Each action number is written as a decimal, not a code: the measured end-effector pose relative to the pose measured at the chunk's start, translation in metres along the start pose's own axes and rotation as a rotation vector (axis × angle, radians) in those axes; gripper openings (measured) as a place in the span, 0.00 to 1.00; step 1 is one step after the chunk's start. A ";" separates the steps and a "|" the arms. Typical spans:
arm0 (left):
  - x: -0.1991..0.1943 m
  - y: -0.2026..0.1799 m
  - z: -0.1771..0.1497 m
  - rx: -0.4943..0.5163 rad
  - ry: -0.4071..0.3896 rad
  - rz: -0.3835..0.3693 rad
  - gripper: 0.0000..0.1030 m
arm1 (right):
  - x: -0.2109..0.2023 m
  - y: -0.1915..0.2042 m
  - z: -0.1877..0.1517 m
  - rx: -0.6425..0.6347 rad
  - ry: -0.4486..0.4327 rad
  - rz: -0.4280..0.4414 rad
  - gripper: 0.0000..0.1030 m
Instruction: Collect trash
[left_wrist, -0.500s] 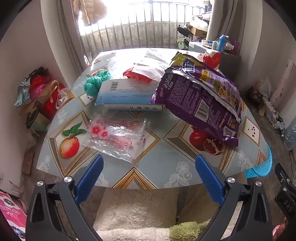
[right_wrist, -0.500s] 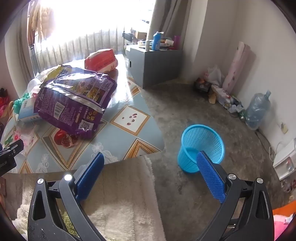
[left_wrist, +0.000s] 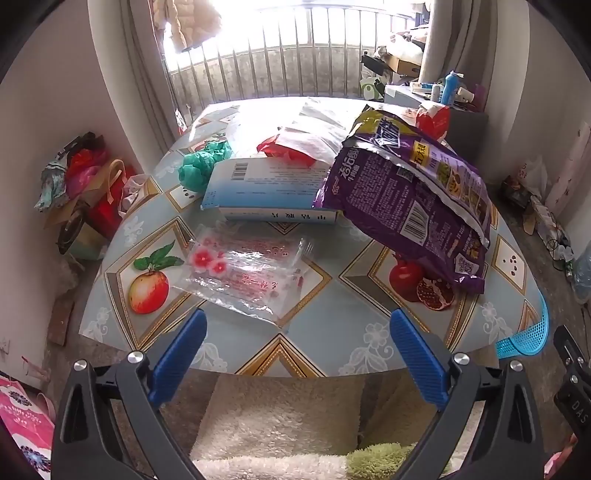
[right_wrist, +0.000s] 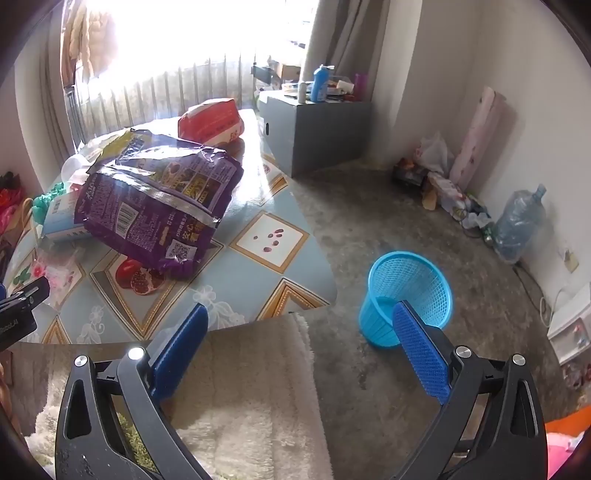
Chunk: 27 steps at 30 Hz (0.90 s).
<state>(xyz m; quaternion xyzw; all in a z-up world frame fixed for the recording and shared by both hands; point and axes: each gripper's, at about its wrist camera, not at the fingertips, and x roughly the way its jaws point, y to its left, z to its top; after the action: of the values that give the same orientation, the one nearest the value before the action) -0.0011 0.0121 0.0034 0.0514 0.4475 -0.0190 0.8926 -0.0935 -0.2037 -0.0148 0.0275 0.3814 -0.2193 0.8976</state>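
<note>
Straight ahead of my left tongs (left_wrist: 295, 350), spread wide and empty, the clear wrapper (left_wrist: 247, 275) lies crosswise; right tongs (right_wrist: 299, 350) equally wide, farther.

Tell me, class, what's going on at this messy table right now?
A person holds two grippers, clearing trash off the table. Both the left gripper and the right gripper are open and empty, short of the table's near edge. Nothing is picked up yet: the clear plastic wrapper, purple snack bag and light blue box lie on the table. The blue basket stands on the floor beside it, apparently empty.
</note>
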 end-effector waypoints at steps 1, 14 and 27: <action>0.000 -0.001 0.000 0.000 0.000 0.001 0.94 | 0.004 -0.004 0.001 0.001 0.000 0.006 0.92; 0.000 -0.004 -0.001 -0.006 0.000 0.011 0.94 | 0.006 -0.005 0.002 -0.010 0.002 0.017 0.92; 0.000 -0.005 -0.001 -0.006 0.000 0.013 0.94 | 0.006 -0.004 0.003 -0.012 0.004 0.017 0.92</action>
<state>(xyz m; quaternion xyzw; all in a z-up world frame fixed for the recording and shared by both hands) -0.0023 0.0076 0.0022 0.0519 0.4474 -0.0118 0.8927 -0.0898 -0.2103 -0.0168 0.0257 0.3844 -0.2094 0.8987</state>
